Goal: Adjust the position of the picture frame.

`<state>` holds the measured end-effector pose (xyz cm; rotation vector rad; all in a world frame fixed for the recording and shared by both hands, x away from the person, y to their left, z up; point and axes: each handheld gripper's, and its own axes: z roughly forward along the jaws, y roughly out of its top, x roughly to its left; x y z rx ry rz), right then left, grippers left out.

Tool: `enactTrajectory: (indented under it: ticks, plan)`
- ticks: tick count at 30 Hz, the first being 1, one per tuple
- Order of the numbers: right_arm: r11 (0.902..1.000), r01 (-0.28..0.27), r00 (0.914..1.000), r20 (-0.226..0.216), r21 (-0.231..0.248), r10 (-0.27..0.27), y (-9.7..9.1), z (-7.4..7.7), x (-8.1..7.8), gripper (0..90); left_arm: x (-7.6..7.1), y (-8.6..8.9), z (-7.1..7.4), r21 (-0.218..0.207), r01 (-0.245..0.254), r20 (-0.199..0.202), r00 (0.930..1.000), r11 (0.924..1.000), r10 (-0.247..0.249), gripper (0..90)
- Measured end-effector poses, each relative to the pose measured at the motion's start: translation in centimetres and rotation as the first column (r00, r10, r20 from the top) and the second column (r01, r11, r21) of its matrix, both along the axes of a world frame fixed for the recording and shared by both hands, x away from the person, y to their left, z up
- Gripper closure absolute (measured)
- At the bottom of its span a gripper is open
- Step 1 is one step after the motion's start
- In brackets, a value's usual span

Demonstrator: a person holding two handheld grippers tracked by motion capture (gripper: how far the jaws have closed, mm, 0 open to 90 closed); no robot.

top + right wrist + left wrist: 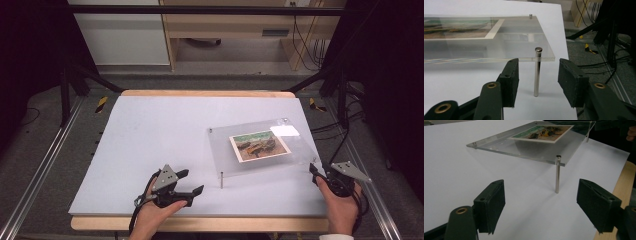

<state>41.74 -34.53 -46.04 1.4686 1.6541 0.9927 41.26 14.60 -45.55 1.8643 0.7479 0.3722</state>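
Clear acrylic frame (260, 145) — slim metal legs (537, 72)

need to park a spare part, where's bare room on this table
The white table is bare left of and behind the acrylic frame. It is crowded at the near edge, where the left gripper and right gripper face the frame's metal legs.

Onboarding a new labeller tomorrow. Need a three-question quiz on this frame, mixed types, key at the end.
1. True or false: the right tongs are clamped on a metal leg of the clear acrylic frame.
2. What lies inside the acrylic frame? A) a key B) a painted picture C) a coin
3. Which tongs have a frame leg standing between their pads: left tongs or right tongs?

Key: 1 false, the pads stand apart from the leg; 2 B; 3 right tongs.
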Motion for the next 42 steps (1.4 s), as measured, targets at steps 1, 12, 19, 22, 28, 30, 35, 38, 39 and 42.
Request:
enactTrajectory:
  ticks: [1,12,19,22,28,30,35,38,39,42]
  plan:
    - [0.9998,0.019,0.9998,-0.010,-0.002,-0.019,-0.2,-0.1,-0.1,53.4,-0.2,-0.3,0.1,0.004,0.010,0.010,0.9999,0.9999,-0.010,22.5]
    - [0.9994,-0.030,0.9984,-0.049,-0.015,0.029,0.5,-0.9,1.0,59.4,-0.7,-0.1,0.0,-0.016,0.008,0.008,0.9999,0.9998,-0.008,29.0]
    - [0.9986,-0.052,0.9975,-0.048,0.013,0.052,0.5,-1.4,2.7,63.6,-1.0,-1.0,-0.1,-0.017,0.032,-0.002,0.9995,0.9993,-0.032,34.8]
    - [0.9974,-0.066,0.9967,-0.046,0.028,0.067,0.6,-1.8,3.3,66.3,-1.3,-1.5,-0.3,-0.014,0.040,0.001,0.9992,0.9991,-0.040,35.9]
    - [0.9949,-0.089,0.9961,0.010,0.047,0.088,-0.1,-1.3,2.9,80.7,-1.4,-1.6,-0.1,-0.017,0.033,0.009,0.9994,0.9993,-0.033,43.2]
    - [0.9942,-0.089,0.9957,0.033,0.061,0.087,-0.2,-0.9,2.8,82.8,-1.3,-1.6,-0.2,-0.016,0.029,0.007,0.9996,0.9995,-0.029,45.8]
    - [0.9915,-0.099,0.9935,0.065,0.085,0.093,-0.2,0.0,2.5,84.6,-0.9,-2.1,-0.4,0.000,0.021,-0.016,0.9997,0.9998,-0.021,53.0]
    - [0.9906,-0.100,0.9935,0.063,0.094,0.094,-0.1,0.2,2.5,84.6,-0.6,-3.0,-0.4,0.005,0.032,-0.019,0.9993,0.9995,-0.032,56.9]
    - [0.9902,-0.100,0.9936,0.062,0.097,0.094,-0.1,0.3,2.4,84.5,-0.5,-3.3,-0.4,0.010,0.032,-0.020,0.9993,0.9994,-0.032,57.1]
    - [0.9896,-0.101,0.9941,0.051,0.103,0.096,-0.1,0.4,2.3,84.5,0.0,-4.2,-0.5,-0.038,0.019,-0.049,0.9986,0.9991,-0.021,58.4]
